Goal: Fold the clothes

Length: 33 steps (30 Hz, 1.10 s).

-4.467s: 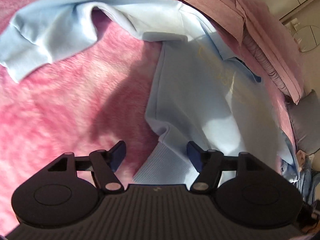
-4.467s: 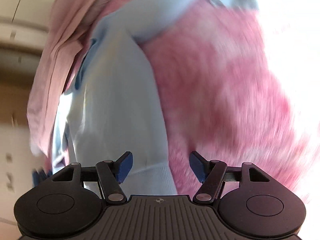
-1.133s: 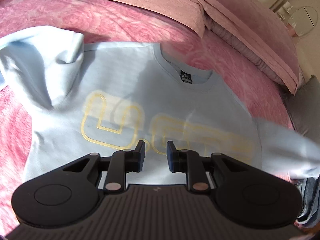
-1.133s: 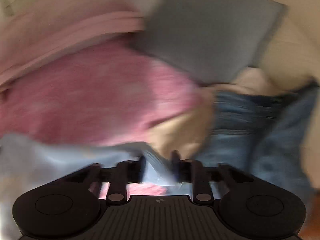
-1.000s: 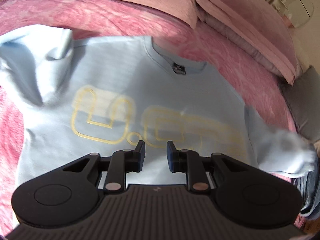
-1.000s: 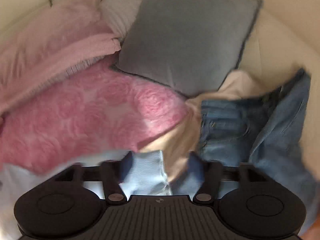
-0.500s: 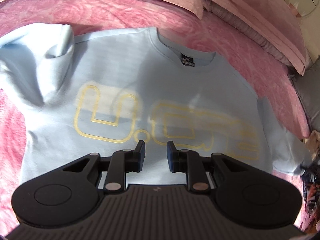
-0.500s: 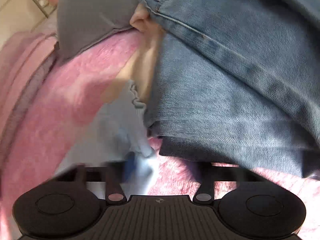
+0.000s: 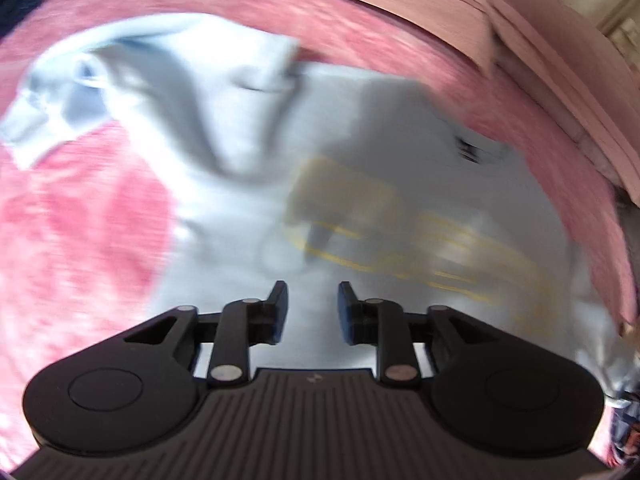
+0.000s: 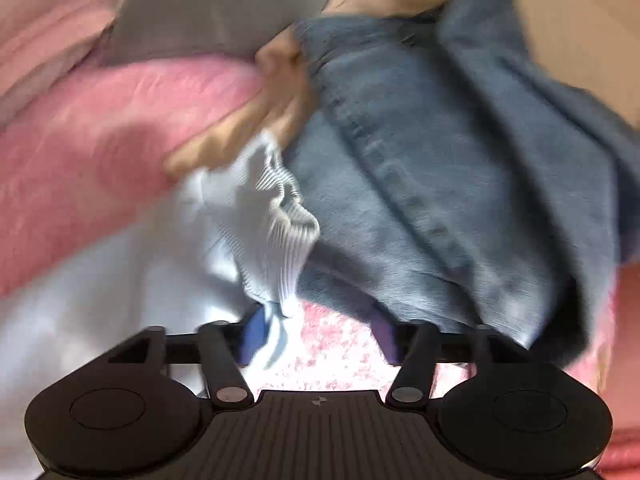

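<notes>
A light blue sweatshirt [image 9: 360, 168] with yellow lettering lies face up on the pink blanket [image 9: 80, 240]. One of its sleeves [image 9: 132, 92] is bunched at the upper left. My left gripper [image 9: 310, 304] hovers over the sweatshirt's lower front, its jaws opening with nothing between them. In the right wrist view the other sleeve's ribbed cuff [image 10: 276, 232] lies against a pile of blue jeans [image 10: 440, 200]. My right gripper [image 10: 318, 332] is low over the blanket. Its jaws are opening wide, and the cuff's edge hangs just inside the left finger [image 10: 252, 332] without being pressed.
A beige garment [image 10: 256, 120] and a grey pillow [image 10: 220, 8] lie behind the jeans. Pink pillows and a folded pink sheet [image 9: 520, 40] line the far edge of the bed. Bare pink blanket [image 10: 100, 140] stretches to the left of the cuff.
The left gripper slid left toward the bunched sleeve and its jaws spread wider. The right gripper sank close over the cuff beside the jeans, its jaws now wide apart.
</notes>
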{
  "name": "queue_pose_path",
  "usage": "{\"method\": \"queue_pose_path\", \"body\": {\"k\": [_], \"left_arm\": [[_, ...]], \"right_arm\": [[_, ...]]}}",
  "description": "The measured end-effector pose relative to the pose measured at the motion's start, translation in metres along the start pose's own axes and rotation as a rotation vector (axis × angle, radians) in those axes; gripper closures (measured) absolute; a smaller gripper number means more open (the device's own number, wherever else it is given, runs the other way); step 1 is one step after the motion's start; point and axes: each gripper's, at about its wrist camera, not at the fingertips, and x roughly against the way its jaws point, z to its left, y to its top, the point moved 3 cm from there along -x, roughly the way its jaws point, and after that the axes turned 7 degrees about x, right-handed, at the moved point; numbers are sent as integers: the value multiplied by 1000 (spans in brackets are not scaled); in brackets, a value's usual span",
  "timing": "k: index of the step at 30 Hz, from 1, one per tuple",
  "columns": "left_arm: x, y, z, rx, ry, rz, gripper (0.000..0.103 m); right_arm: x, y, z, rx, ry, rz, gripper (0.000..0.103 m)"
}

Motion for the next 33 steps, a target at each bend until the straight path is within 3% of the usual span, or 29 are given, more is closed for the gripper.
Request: {"method": "queue_pose_path", "body": {"k": [2, 5, 9, 14, 17, 18, 19, 20, 21, 27, 29, 32, 33], "left_arm": [[6, 12, 28, 48, 49, -44, 67], [12, 37, 73, 158, 110, -116, 64], [18, 70, 130, 334, 145, -205, 57], [2, 88, 190, 651, 40, -193, 54], [-14, 89, 216, 820, -26, -176, 46], [-16, 91, 221, 841, -34, -174, 50], [-17, 94, 224, 846, -35, -170, 61], [-15, 100, 224, 797, -21, -164, 79], [-10, 109, 224, 717, -10, -165, 86], [65, 190, 229, 258, 151, -338, 89], [83, 210, 236, 138, 253, -376, 89], [73, 220, 255, 33, 400, -321, 78], [66, 220, 262, 17, 435, -292, 79]], "right_arm": [[16, 0, 2, -16, -6, -30, 36], [36, -2, 13, -7, 3, -53, 36], [58, -26, 41, -18, 72, -13, 36], [83, -73, 100, 34, 165, 59, 36], [96, -102, 135, 91, 188, 86, 36], [100, -111, 146, 109, 194, 94, 36], [104, -119, 157, 127, 200, 102, 36], [107, -125, 163, 131, 200, 105, 36], [112, -130, 170, 131, 198, 106, 36], [133, -137, 188, 119, 197, 88, 36], [140, -138, 195, 125, 199, 78, 36], [145, -147, 205, 128, 211, 86, 36], [146, -151, 208, 129, 216, 90, 36]]}}
